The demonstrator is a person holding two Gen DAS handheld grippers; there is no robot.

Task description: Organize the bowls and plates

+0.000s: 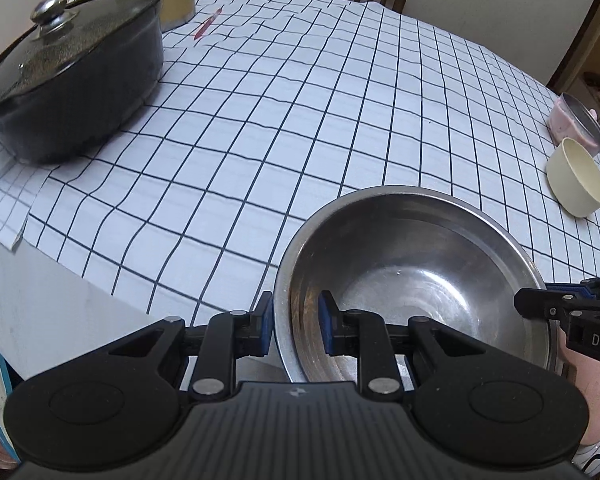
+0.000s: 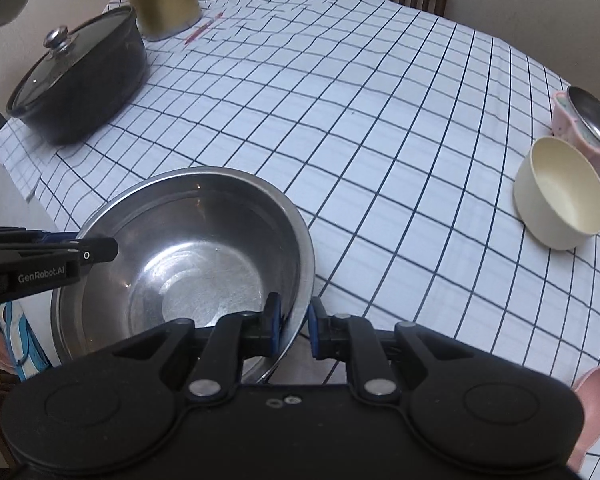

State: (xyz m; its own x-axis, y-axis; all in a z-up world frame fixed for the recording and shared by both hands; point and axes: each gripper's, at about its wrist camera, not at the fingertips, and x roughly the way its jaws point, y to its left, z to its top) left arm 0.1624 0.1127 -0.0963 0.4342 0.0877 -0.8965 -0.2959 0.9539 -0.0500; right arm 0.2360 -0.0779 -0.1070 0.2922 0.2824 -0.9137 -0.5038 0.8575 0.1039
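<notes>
A large steel bowl [image 1: 416, 280] hangs over the near edge of the tabletop [image 1: 300, 120], its rim pinched on opposite sides by the nearly closed jaws of the left gripper [image 1: 295, 322] and right gripper [image 2: 294, 326]

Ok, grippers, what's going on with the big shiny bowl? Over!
Left hand-held gripper and right hand-held gripper both clamped on the metal bowl rim, opposite sides. Cream bowl waiting far right. Checked tablecloth ahead, nothing in the way.
</notes>
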